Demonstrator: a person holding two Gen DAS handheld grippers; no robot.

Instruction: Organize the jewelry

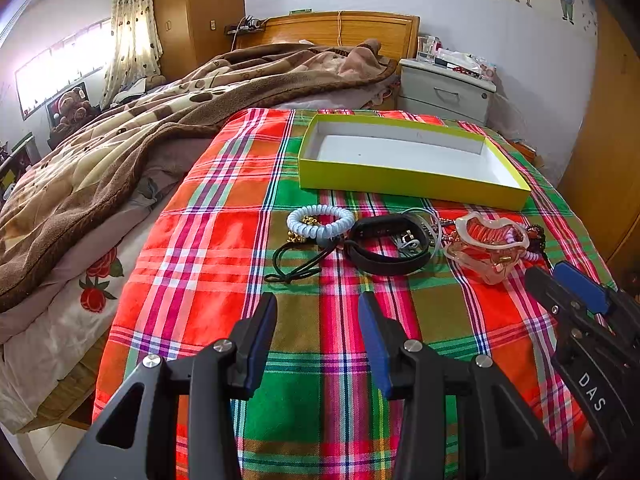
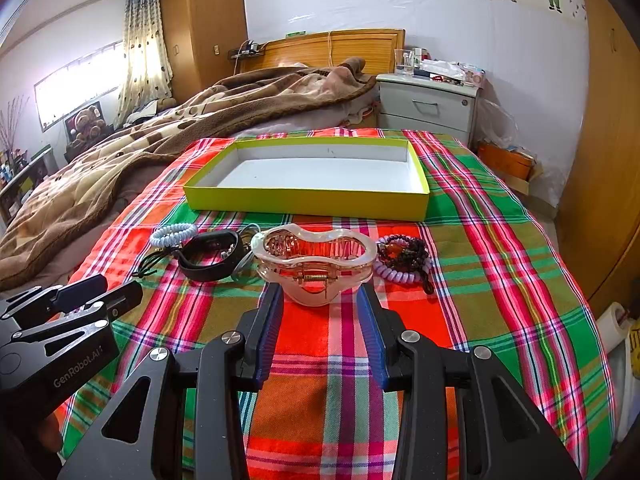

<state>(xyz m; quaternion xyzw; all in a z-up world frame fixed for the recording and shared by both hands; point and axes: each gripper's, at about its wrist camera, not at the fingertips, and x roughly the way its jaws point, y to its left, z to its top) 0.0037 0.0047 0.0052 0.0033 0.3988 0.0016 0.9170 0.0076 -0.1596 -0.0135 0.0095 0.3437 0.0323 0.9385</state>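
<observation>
Your left gripper [image 1: 318, 300] hangs with its blue-padded jaws spread wide, nothing between them, over bare red-green-pink plaid cloth [image 1: 304, 400] short of the jewelry row. Your right gripper [image 2: 320, 292] is also wide, empty, tips just short of the translucent pink plastic claw hair clip [image 2: 316, 264]; pads not pressing on it, cannot tell if a tip touches its base.

Jewelry sits in one row across the cloth, between the grippers and the shallow yellow-green cardboard box lid with white inside [image 2: 308, 200], which is empty. From the left of the row: pale blue spiral coil hair tie [image 1: 320, 222] with a small gold chain piece [image 1: 306, 222] inside it, dark green elastic cord [image 1: 298, 266] just below, black band bracelet [image 1: 386, 244], then the claw clip, then a lilac spiral hair tie [image 2: 396, 274] with dark bead bracelet [image 2: 406, 252] lying on it.

Brown patterned fleece blanket [image 1: 100, 160] covers the bed on the left.
</observation>
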